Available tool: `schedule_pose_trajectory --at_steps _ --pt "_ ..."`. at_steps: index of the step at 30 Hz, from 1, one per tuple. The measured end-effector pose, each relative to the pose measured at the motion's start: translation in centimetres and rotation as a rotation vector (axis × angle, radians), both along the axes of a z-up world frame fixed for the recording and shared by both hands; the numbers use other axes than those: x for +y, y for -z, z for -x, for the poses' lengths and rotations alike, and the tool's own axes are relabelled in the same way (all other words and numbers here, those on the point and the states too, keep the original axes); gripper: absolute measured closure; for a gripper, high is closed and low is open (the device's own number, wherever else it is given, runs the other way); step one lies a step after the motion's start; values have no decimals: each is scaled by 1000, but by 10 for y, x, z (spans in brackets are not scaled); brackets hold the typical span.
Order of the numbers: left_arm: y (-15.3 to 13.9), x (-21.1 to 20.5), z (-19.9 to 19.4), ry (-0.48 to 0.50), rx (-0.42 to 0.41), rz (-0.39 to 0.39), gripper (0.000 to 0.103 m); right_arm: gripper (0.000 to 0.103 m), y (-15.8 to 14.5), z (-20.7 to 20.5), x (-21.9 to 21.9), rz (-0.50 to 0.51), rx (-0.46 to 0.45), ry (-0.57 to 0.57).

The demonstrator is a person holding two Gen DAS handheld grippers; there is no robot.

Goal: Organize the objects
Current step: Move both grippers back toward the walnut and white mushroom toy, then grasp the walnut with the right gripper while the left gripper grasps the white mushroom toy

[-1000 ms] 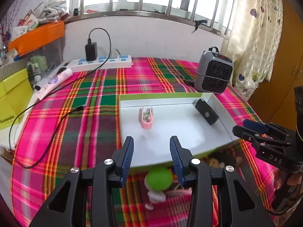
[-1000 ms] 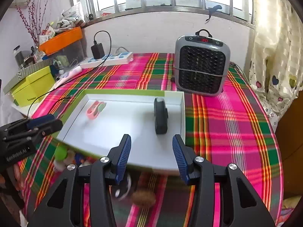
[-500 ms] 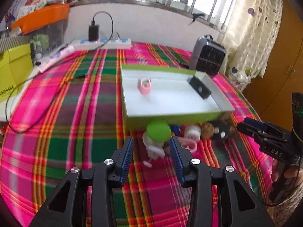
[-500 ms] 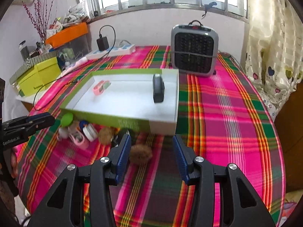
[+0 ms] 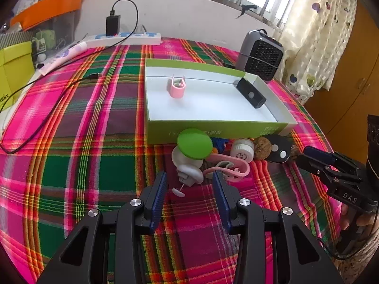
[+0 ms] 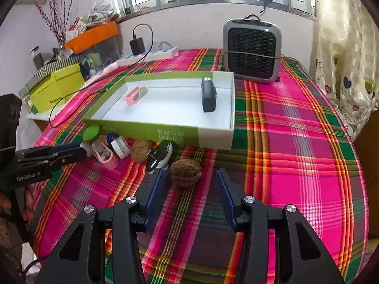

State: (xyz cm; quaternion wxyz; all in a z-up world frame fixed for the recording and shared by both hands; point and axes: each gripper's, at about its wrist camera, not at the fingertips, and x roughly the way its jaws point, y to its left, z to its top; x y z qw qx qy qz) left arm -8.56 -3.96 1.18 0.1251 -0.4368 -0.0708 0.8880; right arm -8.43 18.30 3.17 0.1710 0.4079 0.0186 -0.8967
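A green-walled white tray holds a pink clip and a black device. Small items lie in front of it: a white toy with a green disc, a pink clip, a white jar, walnuts and a black round case. My left gripper is open, just before the white toy. My right gripper is open, just before a walnut. Both are empty.
A grey heater stands behind the tray at the right. A power strip with a charger and cable lies far left. Yellow-green boxes stand at the left edge. The plaid cloth covers the table.
Both grippers have pulled back and dropped from over the tray to low in front of it. The small items before the tray have come into view. Both jaws stayed open.
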Motion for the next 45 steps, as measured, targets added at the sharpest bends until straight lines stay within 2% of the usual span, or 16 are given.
schedule_pose_trajectory --at_steps 17,26,32,34,40,45 --pt "5 3 6 5 8 42 65 56 16 15 -10 -45 -43 -25" --pt "5 5 8 4 16 54 66 56 16 18 -15 -77 -31 -21" --pt "5 5 9 -3 23 78 76 57 15 17 -18 -100 -25 -19" --pt "5 4 10 -3 22 78 80 58 15 17 -17 -97 -26 -18" --pt "5 4 9 -2 25 84 81 69 15 16 -17 -95 -24 -24" --pt "6 5 9 0 30 92 81 69 15 16 -17 -91 -24 -23"
